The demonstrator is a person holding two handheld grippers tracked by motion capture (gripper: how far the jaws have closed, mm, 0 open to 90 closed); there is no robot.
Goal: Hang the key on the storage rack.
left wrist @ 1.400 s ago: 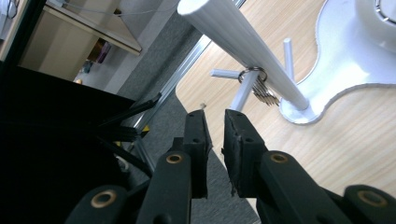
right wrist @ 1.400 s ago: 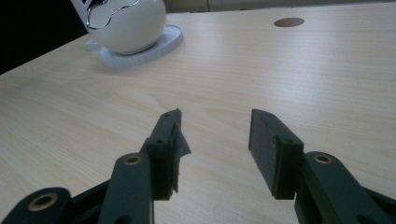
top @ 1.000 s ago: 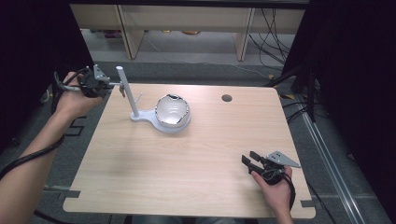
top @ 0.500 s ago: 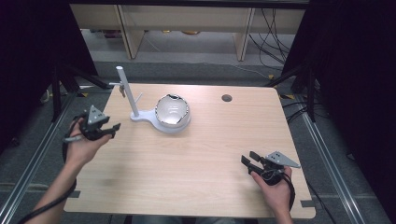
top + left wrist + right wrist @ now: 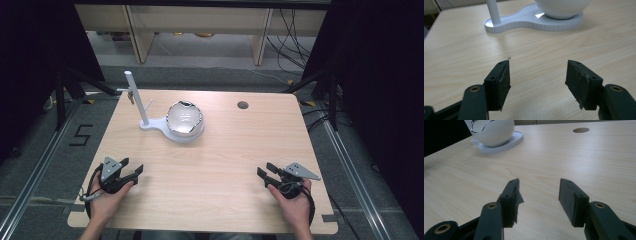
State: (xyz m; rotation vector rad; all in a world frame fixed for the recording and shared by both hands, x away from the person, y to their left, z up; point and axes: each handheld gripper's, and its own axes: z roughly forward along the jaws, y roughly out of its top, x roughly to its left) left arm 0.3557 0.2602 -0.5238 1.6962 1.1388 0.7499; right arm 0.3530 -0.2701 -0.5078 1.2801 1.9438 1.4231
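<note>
A white bowl-shaped shell (image 5: pixel 184 121) with a shiny jagged rim sits on a white flat base (image 5: pixel 156 125) at the back left of the wooden table (image 5: pixel 215 155). A white post (image 5: pixel 136 97) rises from the base's left end, with a small hook partway up. My left gripper (image 5: pixel 134 170) rests open near the front left edge, with nothing between its jaws. In the left gripper view my left gripper (image 5: pixel 537 72) faces the base (image 5: pixel 529 21) and the shell (image 5: pixel 562 7). My right gripper (image 5: pixel 265 171) lies open at the front right. In the right gripper view my right gripper (image 5: pixel 539 190) looks toward the shell (image 5: pixel 492 131).
A round cable hole (image 5: pixel 243 105) pierces the tabletop at the back right, also in the right gripper view as a cable hole (image 5: pixel 580 130). Shelving and cables (image 5: pixel 295 35) stand on the floor behind the table. A floor mark "5" (image 5: pixel 82 135) lies to the left.
My left gripper has come down from the back left corner by the post to the front left of the table. The right gripper has stayed put.
</note>
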